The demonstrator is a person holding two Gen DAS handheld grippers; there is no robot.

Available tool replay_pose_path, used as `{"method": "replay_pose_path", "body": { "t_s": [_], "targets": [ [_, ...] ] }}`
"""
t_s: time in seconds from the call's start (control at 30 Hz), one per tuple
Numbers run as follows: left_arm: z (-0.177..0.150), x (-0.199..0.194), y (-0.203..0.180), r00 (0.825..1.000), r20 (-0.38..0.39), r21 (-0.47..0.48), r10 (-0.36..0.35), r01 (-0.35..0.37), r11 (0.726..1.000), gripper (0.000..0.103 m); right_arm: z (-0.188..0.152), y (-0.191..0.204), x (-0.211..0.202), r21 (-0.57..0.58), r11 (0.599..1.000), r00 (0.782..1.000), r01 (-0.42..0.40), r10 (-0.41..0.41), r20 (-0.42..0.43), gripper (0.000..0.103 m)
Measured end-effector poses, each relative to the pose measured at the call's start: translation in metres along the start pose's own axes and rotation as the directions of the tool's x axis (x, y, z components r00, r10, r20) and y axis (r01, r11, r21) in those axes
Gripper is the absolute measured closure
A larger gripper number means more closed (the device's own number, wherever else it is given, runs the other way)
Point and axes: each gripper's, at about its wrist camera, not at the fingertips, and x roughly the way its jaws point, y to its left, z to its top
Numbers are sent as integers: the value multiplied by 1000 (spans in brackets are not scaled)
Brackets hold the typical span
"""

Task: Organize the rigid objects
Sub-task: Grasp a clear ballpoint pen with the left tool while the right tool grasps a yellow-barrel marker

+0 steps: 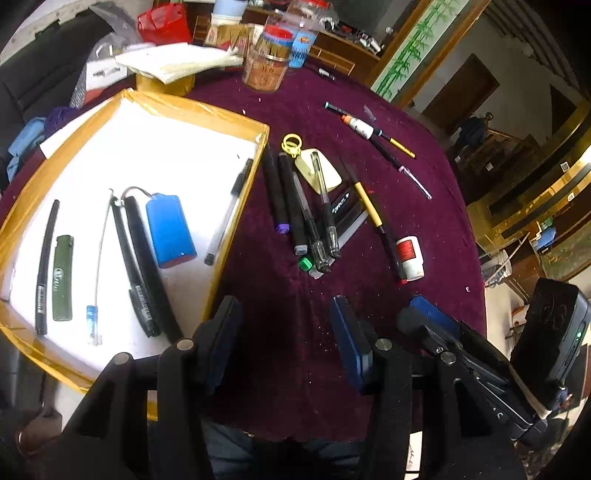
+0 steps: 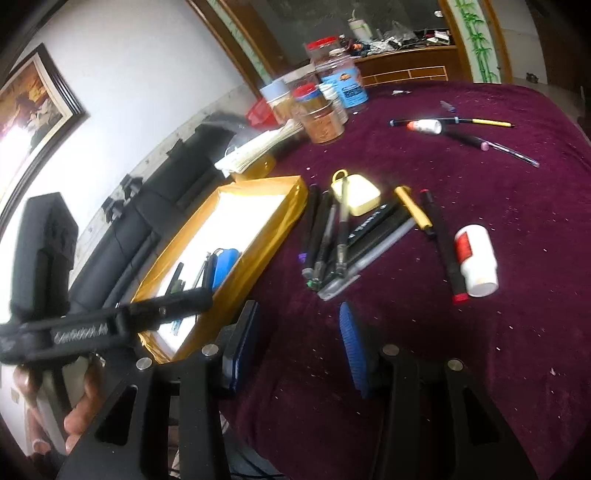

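Note:
A gold-rimmed tray (image 1: 236, 206) (image 2: 258, 236) with a white floor holds a blue battery pack (image 1: 170, 229), a green lighter (image 1: 62, 273) and several pens. A pile of pens and markers (image 1: 306, 210) (image 2: 332, 236) lies on the purple cloth right of the tray, with a cream case (image 1: 325, 170) (image 2: 360, 195) and a white bottle with a red label (image 1: 410, 256) (image 2: 476, 254). My left gripper (image 1: 284, 325) is open and empty, above the cloth near the tray's corner. My right gripper (image 2: 299, 332) is open and empty, just short of the pile.
More pens and a small white tube (image 1: 360, 127) (image 2: 424, 126) lie farther out on the cloth. Jars (image 1: 266, 59) (image 2: 321, 110), papers (image 1: 173, 61) and a red bag (image 1: 164, 22) crowd the back of the table. The right gripper's body (image 1: 480, 354) is beside my left one.

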Motion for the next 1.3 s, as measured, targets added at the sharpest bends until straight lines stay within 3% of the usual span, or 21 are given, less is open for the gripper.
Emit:
{"method": "replay_pose_path", "body": {
  "t_s": [0.33, 0.53, 0.6, 0.7, 0.77, 0.97, 1.3],
  "targets": [
    [17, 14, -6, 1000, -15, 55, -24, 24, 998, 54, 36, -26, 36, 51, 998, 999, -22, 23, -24, 63],
    [38, 43, -12, 999, -41, 102, -20, 24, 994, 54, 70, -50, 75, 19, 998, 996, 55, -54, -73, 63],
    [45, 47, -14, 998, -55, 109, -7, 13, 994, 54, 80, -56, 89, 4, 999, 992, 52, -51, -117, 63],
    [54, 45, -14, 999, -47, 135, 8, -2, 991, 54, 98, -66, 95, 45, 998, 993, 46, -41, -107, 63],
    [61, 46, -12, 999, -45, 119, 8, -3, 993, 54, 111, -68, 96, 60, 998, 996, 27, -21, -92, 63],
    [59, 61, -7, 997, -71, 65, 9, -4, 998, 54, 144, -65, 101, -10, 994, 990, 109, -110, -88, 63],
    [42, 46, -3, 996, -79, 115, 51, -42, 993, 54, 115, -79, 107, 38, 994, 986, 100, -94, -137, 63]
  ]
}}
